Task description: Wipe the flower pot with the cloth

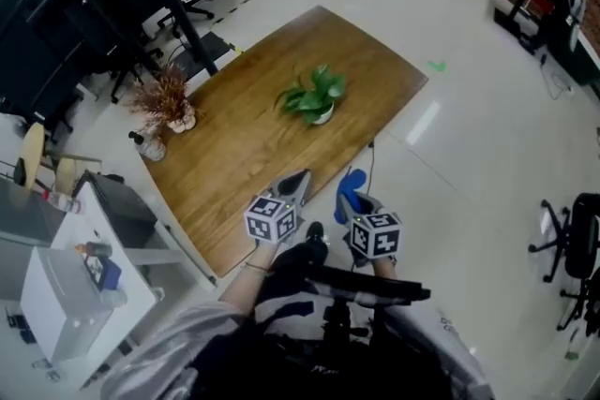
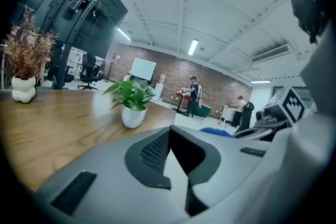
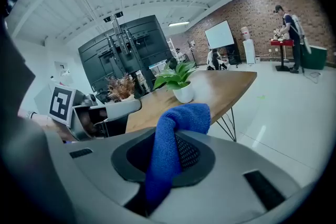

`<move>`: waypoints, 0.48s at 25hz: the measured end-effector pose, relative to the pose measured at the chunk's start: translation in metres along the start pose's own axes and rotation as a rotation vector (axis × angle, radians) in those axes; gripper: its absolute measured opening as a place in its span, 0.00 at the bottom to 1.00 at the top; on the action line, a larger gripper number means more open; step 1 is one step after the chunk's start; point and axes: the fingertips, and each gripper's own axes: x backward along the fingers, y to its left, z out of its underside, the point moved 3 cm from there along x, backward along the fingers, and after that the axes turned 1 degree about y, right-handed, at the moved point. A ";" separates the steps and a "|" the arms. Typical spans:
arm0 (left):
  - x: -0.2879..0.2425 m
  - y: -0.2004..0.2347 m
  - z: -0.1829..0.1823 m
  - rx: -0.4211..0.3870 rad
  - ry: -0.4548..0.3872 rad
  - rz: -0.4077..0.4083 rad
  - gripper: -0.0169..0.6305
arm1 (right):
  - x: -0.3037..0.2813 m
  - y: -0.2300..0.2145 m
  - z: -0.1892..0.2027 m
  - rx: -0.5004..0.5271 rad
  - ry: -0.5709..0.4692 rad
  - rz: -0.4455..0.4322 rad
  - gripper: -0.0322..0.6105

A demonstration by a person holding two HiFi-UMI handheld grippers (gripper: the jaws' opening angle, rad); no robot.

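Brick-walled office, with a wooden table (image 1: 239,150) below me. My left gripper (image 1: 296,181) hangs over its near edge, jaw tips closed on nothing. The white flower pot (image 1: 321,115) stands mid-table, well apart. My right gripper (image 1: 353,200), just off the edge, is clamped on the blue cloth (image 3: 181,119).

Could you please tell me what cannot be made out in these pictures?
- Flower pot: head view, leaves cover most of it; too small to judge dirt.
- Flower pot's far side: no view shows it.
- Cloth lower end: right gripper view, hidden between the right gripper jaws.
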 end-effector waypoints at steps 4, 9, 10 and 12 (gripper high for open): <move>-0.031 0.036 -0.020 0.030 -0.008 -0.014 0.04 | -0.024 -0.016 -0.030 0.003 0.008 0.025 0.14; -0.062 0.071 -0.032 0.071 -0.008 -0.014 0.04 | -0.047 -0.036 -0.056 0.007 0.020 0.072 0.14; -0.067 0.077 -0.032 0.084 -0.008 -0.016 0.04 | -0.049 -0.040 -0.060 0.006 0.021 0.081 0.14; -0.073 0.089 -0.028 0.107 -0.003 -0.024 0.04 | -0.053 -0.044 -0.066 0.009 0.021 0.093 0.14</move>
